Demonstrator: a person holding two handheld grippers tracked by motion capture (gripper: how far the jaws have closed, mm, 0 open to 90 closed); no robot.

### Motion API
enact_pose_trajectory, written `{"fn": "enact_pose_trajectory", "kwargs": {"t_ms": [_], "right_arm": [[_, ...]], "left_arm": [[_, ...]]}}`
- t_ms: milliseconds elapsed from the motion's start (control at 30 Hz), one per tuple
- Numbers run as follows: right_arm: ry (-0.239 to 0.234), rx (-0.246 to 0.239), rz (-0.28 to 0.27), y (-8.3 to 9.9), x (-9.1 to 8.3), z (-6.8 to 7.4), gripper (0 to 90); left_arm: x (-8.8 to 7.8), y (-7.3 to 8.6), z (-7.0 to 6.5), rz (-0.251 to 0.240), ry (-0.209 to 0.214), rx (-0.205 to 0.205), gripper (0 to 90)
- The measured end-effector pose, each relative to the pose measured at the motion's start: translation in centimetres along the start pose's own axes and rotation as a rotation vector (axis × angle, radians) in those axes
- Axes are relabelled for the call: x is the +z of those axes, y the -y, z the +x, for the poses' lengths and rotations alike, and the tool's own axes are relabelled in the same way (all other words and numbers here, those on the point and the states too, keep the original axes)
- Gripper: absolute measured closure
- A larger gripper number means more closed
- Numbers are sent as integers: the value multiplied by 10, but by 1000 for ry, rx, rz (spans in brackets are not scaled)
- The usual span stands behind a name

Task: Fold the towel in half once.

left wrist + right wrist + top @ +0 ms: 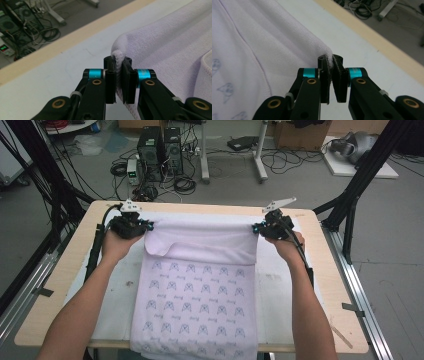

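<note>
Already the left gripper (146,226) and right gripper (256,228) pinch the far corners of the pale lilac printed cloth (200,305), lifted at upper centre; folding it toward the bottom edge remains.

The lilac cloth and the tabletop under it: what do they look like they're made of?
Lilac cloth: soft knit fabric, probably fleece or terry; fuzzy matte nap, stitched hem, printed pattern on the side lying face up. Tabletop: light wood or plywood by its pale bare edge, under a smooth matte white sheet, material unclear.
</note>
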State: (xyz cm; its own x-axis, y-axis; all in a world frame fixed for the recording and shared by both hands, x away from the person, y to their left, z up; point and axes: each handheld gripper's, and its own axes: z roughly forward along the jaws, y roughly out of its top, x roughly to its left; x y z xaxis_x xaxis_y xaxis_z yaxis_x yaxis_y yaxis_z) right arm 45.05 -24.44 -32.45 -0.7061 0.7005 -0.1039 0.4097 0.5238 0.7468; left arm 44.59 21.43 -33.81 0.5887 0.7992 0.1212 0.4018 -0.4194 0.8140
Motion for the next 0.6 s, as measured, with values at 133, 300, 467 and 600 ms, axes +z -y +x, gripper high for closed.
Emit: {"fn": "enact_pose_trajectory", "kwargs": {"t_ms": [133, 300, 467, 600], "right_arm": [[-39, 12, 35, -3, 9, -3, 695], [-84, 49, 79, 22, 24, 3, 577], [-124, 51, 35, 39, 28, 19, 574], [-151, 49, 55, 54, 32, 28, 548]], "left_arm": [[5, 7, 7, 84, -35, -49, 602], [-2, 31, 9, 90, 16, -93, 579], [-7, 49, 0, 70, 90, -94, 555], [-3, 63, -12, 81, 160, -78, 529]]}}
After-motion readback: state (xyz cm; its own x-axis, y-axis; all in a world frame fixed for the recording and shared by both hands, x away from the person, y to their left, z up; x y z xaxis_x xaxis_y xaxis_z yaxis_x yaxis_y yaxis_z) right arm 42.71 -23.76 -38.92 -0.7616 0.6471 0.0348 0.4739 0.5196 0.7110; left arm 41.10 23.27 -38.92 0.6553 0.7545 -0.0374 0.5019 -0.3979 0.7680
